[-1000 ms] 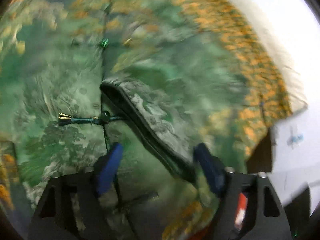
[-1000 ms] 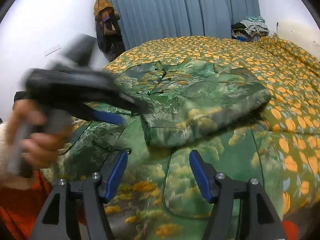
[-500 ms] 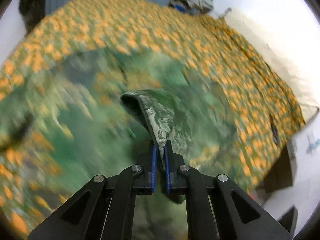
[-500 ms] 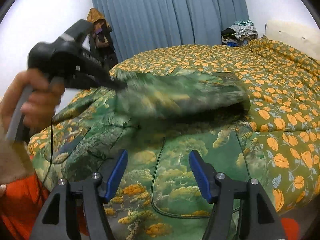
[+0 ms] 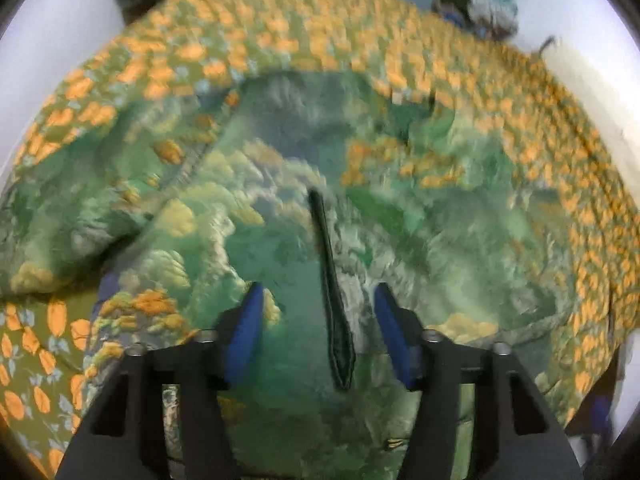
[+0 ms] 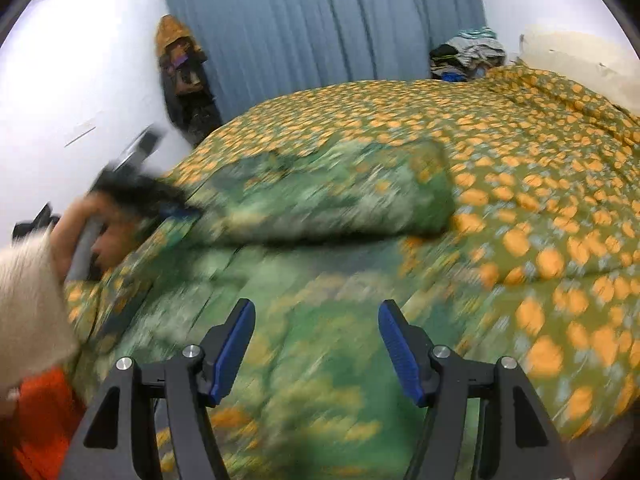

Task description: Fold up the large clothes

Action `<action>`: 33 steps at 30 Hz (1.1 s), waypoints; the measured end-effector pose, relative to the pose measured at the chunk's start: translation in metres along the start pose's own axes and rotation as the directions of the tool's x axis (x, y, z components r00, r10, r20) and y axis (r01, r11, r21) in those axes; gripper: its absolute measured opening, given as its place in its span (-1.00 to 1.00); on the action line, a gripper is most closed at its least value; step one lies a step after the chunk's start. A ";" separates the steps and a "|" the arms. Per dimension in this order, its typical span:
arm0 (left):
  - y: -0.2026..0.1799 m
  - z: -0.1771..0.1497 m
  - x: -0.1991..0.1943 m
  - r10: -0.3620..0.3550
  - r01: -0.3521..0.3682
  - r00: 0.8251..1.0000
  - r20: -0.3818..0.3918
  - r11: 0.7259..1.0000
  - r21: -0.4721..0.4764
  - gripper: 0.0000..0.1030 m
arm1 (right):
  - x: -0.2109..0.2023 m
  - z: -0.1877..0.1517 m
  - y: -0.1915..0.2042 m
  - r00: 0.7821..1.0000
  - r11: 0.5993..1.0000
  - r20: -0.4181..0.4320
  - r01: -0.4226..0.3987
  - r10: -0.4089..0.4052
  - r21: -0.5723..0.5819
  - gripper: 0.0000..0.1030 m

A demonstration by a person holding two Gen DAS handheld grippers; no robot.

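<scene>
A large green garment (image 5: 280, 208) with a landscape print lies spread on the bed. In the left wrist view my left gripper (image 5: 316, 332) is open, and a dark-trimmed edge of the garment (image 5: 332, 300) stands between its blue pads, untouched. In the right wrist view my right gripper (image 6: 316, 352) is open and empty above the garment's near part (image 6: 320, 340). A folded-over part of the garment (image 6: 332, 196) lies across the middle. The left gripper (image 6: 176, 210) shows blurred at its left end, held by a hand.
The bed has an olive cover with orange leaves (image 6: 540, 184). Blue curtains (image 6: 320, 24) hang behind it. A pile of clothes (image 6: 468, 54) lies at the far right, a pillow (image 6: 576, 60) beyond it. Clothes hang on the wall (image 6: 180, 68) at left.
My left gripper was open, shut on the garment's trimmed edge and carried it across, and has now opened and let it go. The folded part has dropped onto the bed. The right gripper stayed open.
</scene>
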State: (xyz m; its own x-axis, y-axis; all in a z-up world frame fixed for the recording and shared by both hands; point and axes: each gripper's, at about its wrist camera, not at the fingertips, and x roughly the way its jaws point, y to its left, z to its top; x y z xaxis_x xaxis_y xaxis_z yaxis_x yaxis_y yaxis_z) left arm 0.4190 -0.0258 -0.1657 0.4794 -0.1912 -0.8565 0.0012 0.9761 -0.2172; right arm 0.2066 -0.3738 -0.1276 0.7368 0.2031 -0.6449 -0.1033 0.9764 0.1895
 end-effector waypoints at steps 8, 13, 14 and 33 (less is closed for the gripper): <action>-0.034 -0.009 0.052 0.032 -0.028 0.999 -0.030 0.991 0.128 -0.41 | 0.128 0.129 -0.060 0.993 0.996 -0.076 0.086 -0.087 -0.016 -0.10; -0.035 -0.025 0.072 0.073 -0.076 0.997 0.026 0.982 0.171 -0.41 | 0.207 0.147 -0.076 0.992 0.995 -0.099 0.083 -0.078 0.047 -0.10; -0.038 -0.028 0.072 0.082 -0.089 0.996 0.042 0.978 0.189 -0.40 | 0.227 0.142 -0.080 0.986 0.994 -0.144 0.094 -0.085 0.061 -0.10; -0.036 -0.040 0.073 0.086 -0.109 0.989 0.118 0.973 0.205 -0.40 | 0.184 0.059 -0.047 0.942 0.983 -0.316 0.057 -0.112 -0.176 -0.11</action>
State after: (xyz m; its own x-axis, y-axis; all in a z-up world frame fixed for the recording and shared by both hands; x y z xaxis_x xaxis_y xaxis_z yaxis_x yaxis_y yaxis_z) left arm 0.4191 -0.0789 -0.2387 0.5781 -0.0932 -0.8106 0.1285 0.9915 -0.0224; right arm 0.3858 -0.3869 -0.2116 0.4941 0.1055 -0.8630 -0.1773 0.9840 0.0187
